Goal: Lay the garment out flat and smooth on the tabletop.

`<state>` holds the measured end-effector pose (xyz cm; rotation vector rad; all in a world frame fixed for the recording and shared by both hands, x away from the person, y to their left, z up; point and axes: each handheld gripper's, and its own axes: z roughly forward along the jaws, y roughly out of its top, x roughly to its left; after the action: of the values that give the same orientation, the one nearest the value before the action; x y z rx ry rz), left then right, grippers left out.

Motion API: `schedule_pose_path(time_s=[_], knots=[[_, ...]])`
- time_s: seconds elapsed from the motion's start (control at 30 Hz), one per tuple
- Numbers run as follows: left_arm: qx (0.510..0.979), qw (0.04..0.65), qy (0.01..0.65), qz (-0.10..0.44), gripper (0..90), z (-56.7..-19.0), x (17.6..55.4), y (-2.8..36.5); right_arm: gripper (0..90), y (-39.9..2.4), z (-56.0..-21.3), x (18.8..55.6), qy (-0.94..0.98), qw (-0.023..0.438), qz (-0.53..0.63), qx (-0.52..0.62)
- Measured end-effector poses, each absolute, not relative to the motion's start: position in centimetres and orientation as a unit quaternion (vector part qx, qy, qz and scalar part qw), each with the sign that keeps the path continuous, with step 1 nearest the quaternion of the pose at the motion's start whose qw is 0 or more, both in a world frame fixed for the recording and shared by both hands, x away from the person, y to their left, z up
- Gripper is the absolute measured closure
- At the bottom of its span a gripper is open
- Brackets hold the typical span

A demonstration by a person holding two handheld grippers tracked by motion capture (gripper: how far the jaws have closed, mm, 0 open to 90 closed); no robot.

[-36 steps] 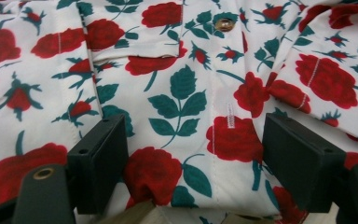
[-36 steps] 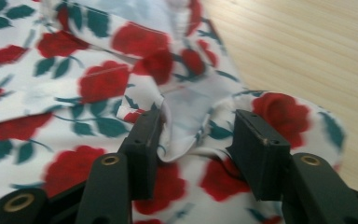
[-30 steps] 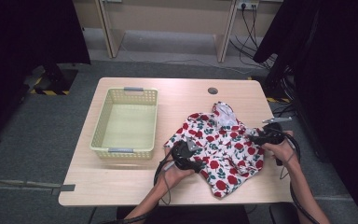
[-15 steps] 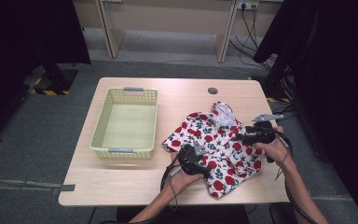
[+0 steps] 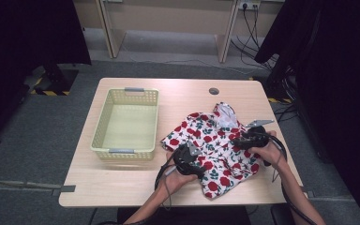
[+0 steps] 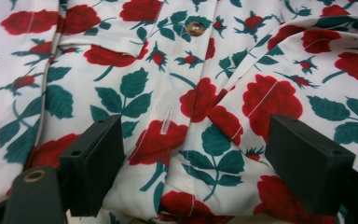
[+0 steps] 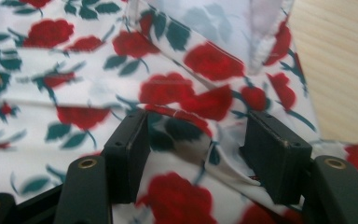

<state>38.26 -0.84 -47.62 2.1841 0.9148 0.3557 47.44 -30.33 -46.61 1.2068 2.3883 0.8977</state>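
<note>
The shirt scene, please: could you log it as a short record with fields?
surface: wooden table
shirt: rose-print shirt, rumpled, on the table's right half
button: one brown button on the shirt's front
basket: yellow basket, empty, left of the shirt
left gripper: over the shirt's near left part, jaws wide apart with cloth between them, not pinched
right gripper: over the shirt's right side, jaws apart astride a raised fold; pads not seen pressing it

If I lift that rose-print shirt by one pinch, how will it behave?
The shirt will probably hang limp: it lies rumpled in soft folds. The thin-looking cloth likely weighs little. A small pinch might slip; it looks smooth.
</note>
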Motion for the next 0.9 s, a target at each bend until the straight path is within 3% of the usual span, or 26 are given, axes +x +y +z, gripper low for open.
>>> schedule_pose_path(time_s=[0.47,0.67,0.9], knots=[[0.852,0.344,0.363,0.157,21.9,-46.8,38.7,0.0,33.9,-32.1,-45.4,39.5,0.842,0.147,0.308,0.417],[0.828,0.387,0.382,0.134,17.6,-46.1,37.7,-0.5,33.6,-31.2,-43.5,41.0,0.838,0.163,0.335,0.399],[0.834,0.391,0.375,0.105,16.0,-47.1,36.2,-2.3,33.1,-27.8,-42.9,45.1,0.853,0.157,0.337,0.368]])
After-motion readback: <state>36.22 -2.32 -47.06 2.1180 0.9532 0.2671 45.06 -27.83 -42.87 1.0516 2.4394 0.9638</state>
